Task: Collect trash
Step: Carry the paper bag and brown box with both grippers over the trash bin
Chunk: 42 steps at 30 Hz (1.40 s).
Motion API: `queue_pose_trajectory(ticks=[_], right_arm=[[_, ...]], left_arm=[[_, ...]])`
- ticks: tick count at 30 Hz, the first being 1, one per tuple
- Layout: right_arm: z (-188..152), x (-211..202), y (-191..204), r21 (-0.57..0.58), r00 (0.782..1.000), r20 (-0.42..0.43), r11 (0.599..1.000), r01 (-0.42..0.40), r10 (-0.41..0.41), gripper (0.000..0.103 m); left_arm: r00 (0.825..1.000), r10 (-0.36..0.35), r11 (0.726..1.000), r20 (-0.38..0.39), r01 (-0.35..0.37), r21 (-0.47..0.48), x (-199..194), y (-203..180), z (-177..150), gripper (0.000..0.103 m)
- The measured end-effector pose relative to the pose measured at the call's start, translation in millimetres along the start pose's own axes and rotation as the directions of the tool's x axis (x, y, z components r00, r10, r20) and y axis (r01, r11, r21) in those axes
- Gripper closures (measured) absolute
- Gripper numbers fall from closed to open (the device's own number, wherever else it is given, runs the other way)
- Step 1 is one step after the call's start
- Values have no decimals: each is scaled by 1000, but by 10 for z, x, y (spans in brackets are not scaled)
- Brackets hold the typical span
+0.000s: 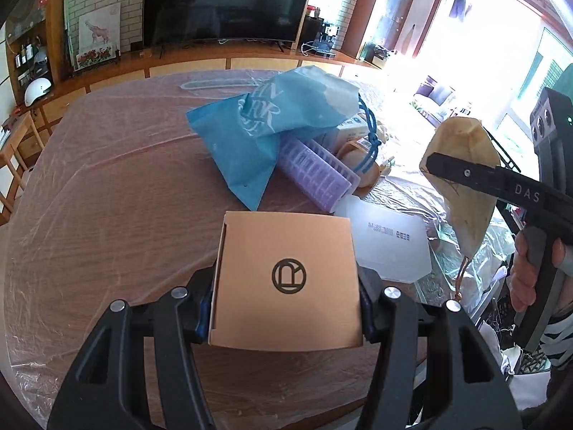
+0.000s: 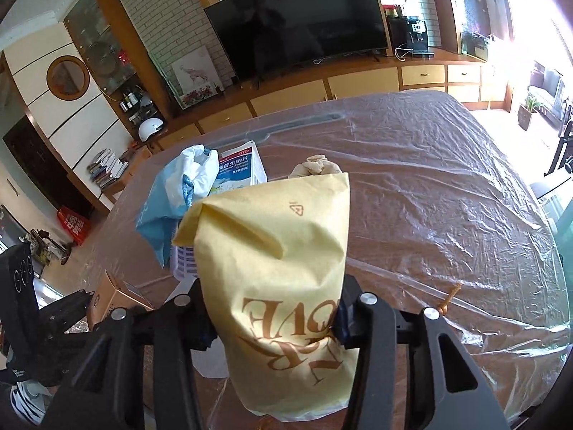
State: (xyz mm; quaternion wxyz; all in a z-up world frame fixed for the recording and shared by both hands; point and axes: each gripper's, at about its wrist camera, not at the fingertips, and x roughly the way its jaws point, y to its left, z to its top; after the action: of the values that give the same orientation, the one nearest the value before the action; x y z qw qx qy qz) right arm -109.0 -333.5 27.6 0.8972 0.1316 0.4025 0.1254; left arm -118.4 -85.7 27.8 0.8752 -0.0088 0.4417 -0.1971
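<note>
Both sets of jaws are clamped on trash. Those of the left gripper point(image 1: 288, 308) press on the two sides of a tan cardboard box point(image 1: 286, 279) with a round dark logo on its top, holding it just above the near part of the surface point(image 1: 107, 215). Those of the right gripper point(image 2: 274, 322) pinch a crumpled yellow paper bag point(image 2: 275, 268) with brown lettering, which stands up between the pads and hides much of what lies beyond it; in the left wrist view the same bag hangs off the table at the right, a brown cord handle dangling below it.

Beyond the box lies a small heap: a crumpled blue paper bag point(image 1: 265, 122) with pale lettering, a purple ribbed plastic tray point(image 1: 315, 172) leaning beside it, a blue cord point(image 1: 369, 136), and a white medicine carton point(image 2: 240, 168) printed with blue text. A flat translucent white lid or case point(image 1: 386, 240) rests just right of the box, touching the tray's end.

Clear wrinkled plastic sheeting point(image 2: 447, 197) covers the brown wooden surface. A person's hand point(image 1: 526, 268) and striped sleeve show at the right gripper's handle. Behind the table stand a long wooden cabinet, a large dark television point(image 2: 297, 25), a framed picture point(image 1: 98, 32), a white helmet point(image 1: 35, 89) and a bright window.
</note>
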Motion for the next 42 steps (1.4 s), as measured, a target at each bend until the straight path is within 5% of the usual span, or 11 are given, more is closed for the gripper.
queue_pose_trajectory(ticks=[23, 42], right_arm=[[-140, -266, 226, -25, 999, 25, 999, -42, 43, 57], [-880, -1021, 342, -80, 982, -24, 979, -187, 186, 57]], left_arm=[[999, 3, 1000, 36, -3, 5, -271, -49, -148, 44], [999, 27, 999, 39, -28, 21, -724, -758, -760, 44]])
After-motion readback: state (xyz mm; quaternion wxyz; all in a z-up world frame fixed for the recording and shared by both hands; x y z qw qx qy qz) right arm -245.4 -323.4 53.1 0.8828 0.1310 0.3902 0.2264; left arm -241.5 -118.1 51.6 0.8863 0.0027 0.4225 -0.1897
